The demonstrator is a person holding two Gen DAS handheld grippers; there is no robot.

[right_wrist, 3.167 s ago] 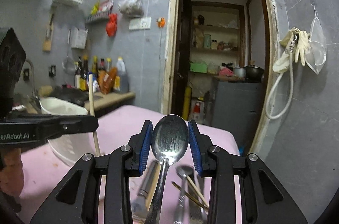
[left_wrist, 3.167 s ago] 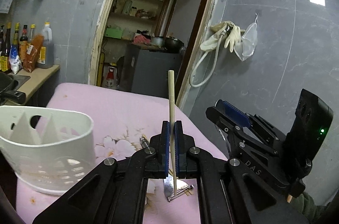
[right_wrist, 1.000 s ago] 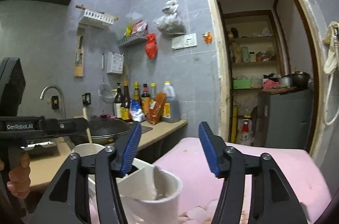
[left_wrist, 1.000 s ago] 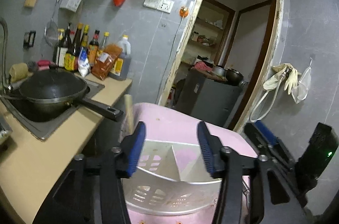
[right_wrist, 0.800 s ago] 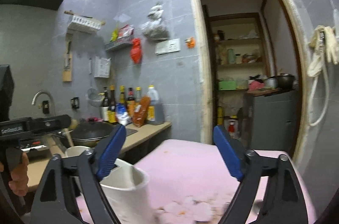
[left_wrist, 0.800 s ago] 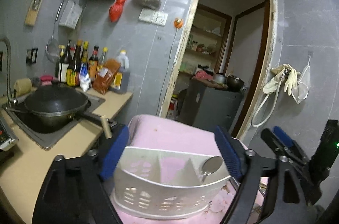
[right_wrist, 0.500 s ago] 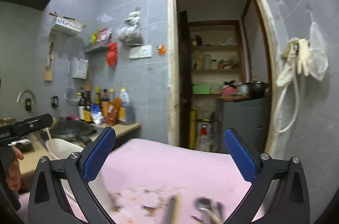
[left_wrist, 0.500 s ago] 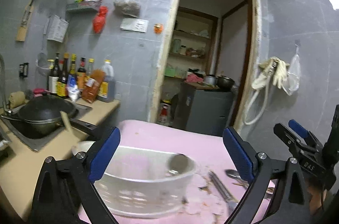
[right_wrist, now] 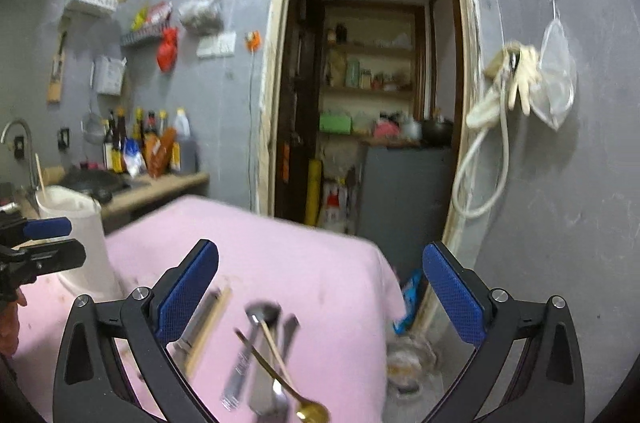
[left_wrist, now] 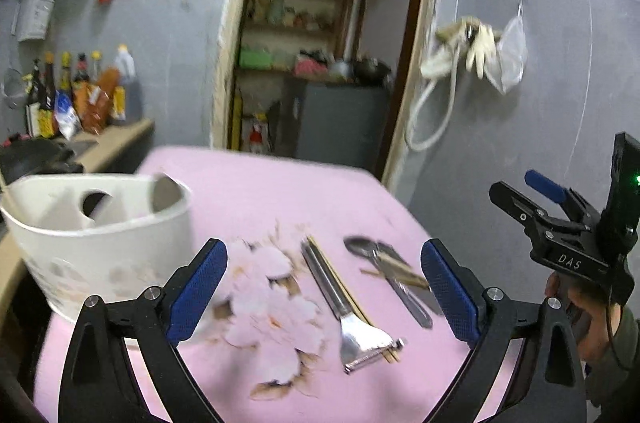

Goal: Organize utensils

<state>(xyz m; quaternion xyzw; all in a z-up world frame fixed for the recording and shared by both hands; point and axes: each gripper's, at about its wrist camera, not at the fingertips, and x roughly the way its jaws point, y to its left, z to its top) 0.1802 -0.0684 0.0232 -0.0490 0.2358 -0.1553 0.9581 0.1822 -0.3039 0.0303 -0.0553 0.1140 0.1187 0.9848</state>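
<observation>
We held both tools with their blue pads spread wide and nothing between them — the left gripper point(left_wrist: 323, 286) above the pink tablecloth point(left_wrist: 256, 191), the right gripper point(right_wrist: 320, 291) over its far end. The white utensil caddy point(left_wrist: 96, 243) stood at the left edge, a spoon bowl point(left_wrist: 162, 191) showing inside. A peeler point(left_wrist: 348, 307), chopsticks point(left_wrist: 338, 279) and a spoon point(left_wrist: 360, 246) lay loose on the cloth — blurred.

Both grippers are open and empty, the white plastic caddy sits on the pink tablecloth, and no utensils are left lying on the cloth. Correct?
Not quite. Utensils remain on the pink tablecloth: a steel peeler and a metal spoon, per the left wrist view. Left gripper and right gripper are open and empty; the white plastic caddy sits there.
</observation>
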